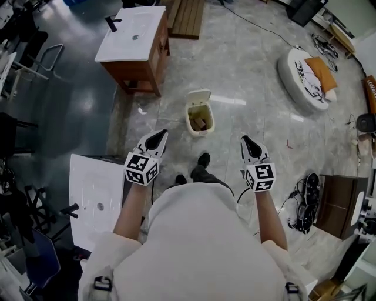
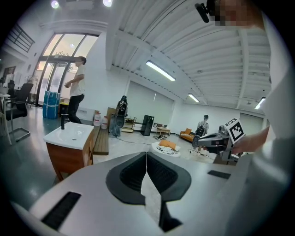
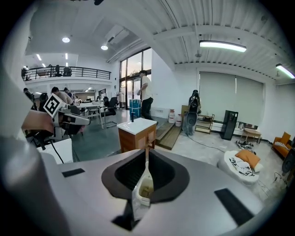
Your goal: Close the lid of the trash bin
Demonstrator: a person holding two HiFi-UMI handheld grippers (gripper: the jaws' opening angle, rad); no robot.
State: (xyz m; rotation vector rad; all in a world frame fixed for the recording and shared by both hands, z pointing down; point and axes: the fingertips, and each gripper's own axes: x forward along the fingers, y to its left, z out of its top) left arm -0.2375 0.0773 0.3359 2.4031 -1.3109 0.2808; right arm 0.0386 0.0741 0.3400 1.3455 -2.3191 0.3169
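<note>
A small cream trash bin [image 1: 200,119] stands on the marble floor ahead of me, its lid [image 1: 198,96] tipped up at the far side and brown rubbish showing inside. My left gripper [image 1: 159,137] hovers in the air to the near left of the bin, jaws shut and empty. To the near right hovers my right gripper [image 1: 246,141], also shut with nothing in it. In the right gripper view the bin [image 3: 146,186] shows through the slit below the closed jaws of the right gripper [image 3: 147,156]. The left gripper view has the left gripper [image 2: 146,161] aimed past the bin, which is hidden there.
A wooden vanity with a white sink top [image 1: 132,41] stands far left of the bin, a wooden bench [image 1: 187,17] behind it. A white basin slab [image 1: 94,194] lies at my left, a round white cushion [image 1: 305,76] far right, cables [image 1: 305,206] near right. My shoes [image 1: 200,167] are just short of the bin.
</note>
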